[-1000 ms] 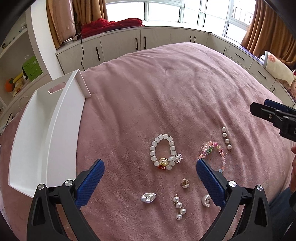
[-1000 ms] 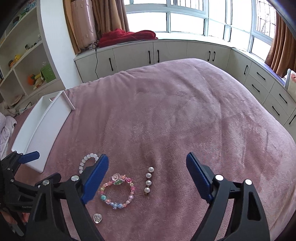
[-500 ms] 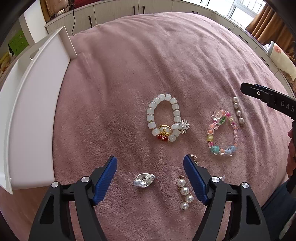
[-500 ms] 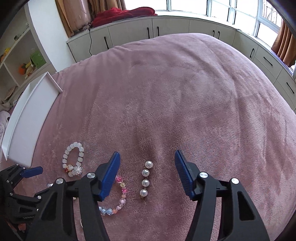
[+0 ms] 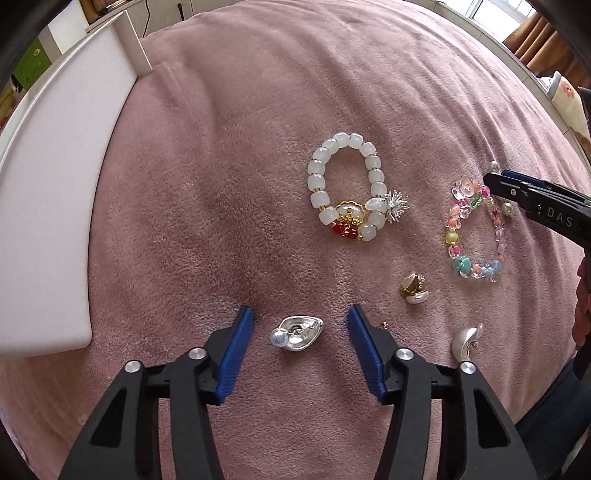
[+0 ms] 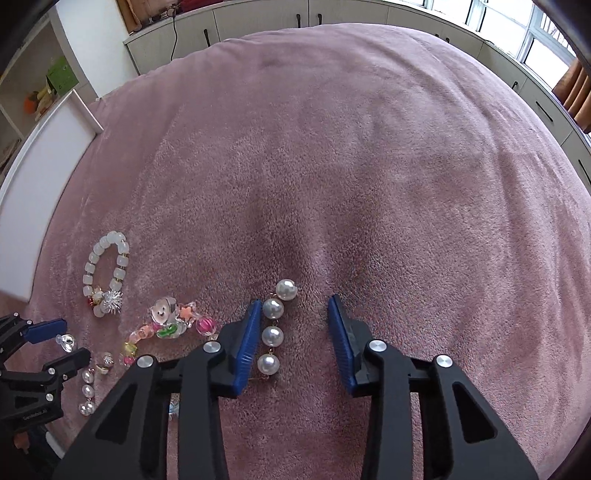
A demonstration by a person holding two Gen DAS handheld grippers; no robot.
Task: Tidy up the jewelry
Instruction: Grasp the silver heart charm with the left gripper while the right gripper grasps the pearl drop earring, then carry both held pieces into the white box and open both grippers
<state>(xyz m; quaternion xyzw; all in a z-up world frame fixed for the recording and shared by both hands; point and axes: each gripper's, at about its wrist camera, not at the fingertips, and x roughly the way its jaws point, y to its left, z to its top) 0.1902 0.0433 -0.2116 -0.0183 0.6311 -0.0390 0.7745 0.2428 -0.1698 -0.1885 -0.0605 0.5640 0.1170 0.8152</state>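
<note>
left gripper: jaws closing, tips down on the pink blanket; a silver earring lies between the blue pads, neither pad pressing on it yet.
right gripper: jaws closing around a four-pearl drop earring; the left pad is right against the pearls, the right pad stands apart.
left view only: a cream shell-shaped earring just right of the left gripper, and a gold-and-pearl earring between it and the white bead bracelet.
right view only: a second pearl strand near the left gripper's body, and the whole length of the pearl earring being closed on.
both views: white bead bracelet with red and gold charm, multicoloured bead bracelet beside it, all mid-blanket toward the near edge.
tray: white tray at the blanket's left edge.
room: cream cabinets under windows along the far edge; open shelves at left.
</note>
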